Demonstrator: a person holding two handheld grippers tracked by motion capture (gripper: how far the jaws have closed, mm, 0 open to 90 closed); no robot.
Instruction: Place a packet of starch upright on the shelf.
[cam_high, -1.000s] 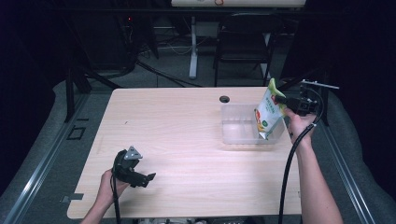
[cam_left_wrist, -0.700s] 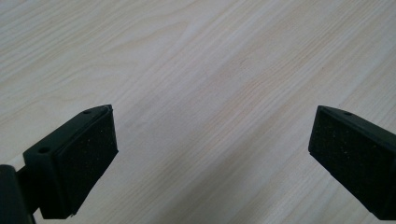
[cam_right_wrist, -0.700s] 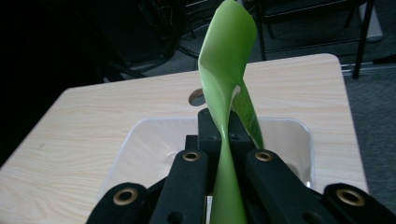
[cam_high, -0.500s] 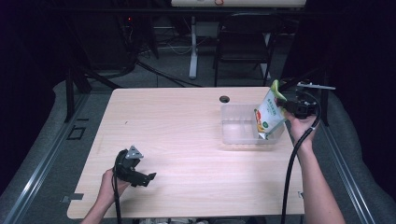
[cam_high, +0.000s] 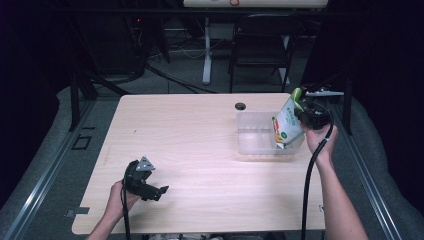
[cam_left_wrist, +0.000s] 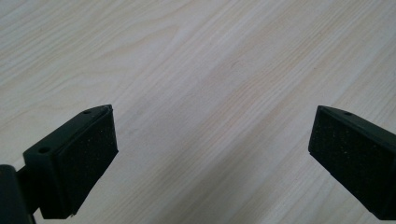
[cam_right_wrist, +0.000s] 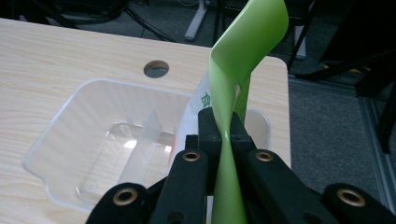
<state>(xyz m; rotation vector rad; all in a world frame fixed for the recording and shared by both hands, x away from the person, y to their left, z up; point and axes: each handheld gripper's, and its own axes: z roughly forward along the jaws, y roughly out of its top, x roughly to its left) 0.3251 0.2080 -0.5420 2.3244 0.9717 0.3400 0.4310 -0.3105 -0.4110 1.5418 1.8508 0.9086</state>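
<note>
A snack bag (cam_high: 287, 124) with a white printed face and a bright green top edge (cam_right_wrist: 243, 60) hangs tilted at the right end of a clear plastic bin (cam_high: 260, 132), its lower part down inside the bin. My right gripper (cam_high: 305, 114) is shut on the bag's green top, which twists between the jaws in the right gripper view (cam_right_wrist: 223, 135). The bin (cam_right_wrist: 93, 140) below holds nothing else that I can see. My left gripper (cam_high: 157, 192) rests low over the bare wooden table (cam_left_wrist: 201, 84) near the front left, open, with nothing between its pads (cam_left_wrist: 79, 158).
A round cable hole (cam_high: 240, 106) lies in the tabletop just behind the bin. The table's right edge (cam_right_wrist: 286, 116) runs close beside the bin. A dark chair (cam_high: 260, 45) and a white desk leg (cam_high: 206, 55) stand beyond the far edge.
The right gripper has lowered the bag a little, so its bottom now sits deeper in the bin's right end. The left gripper has barely moved.
</note>
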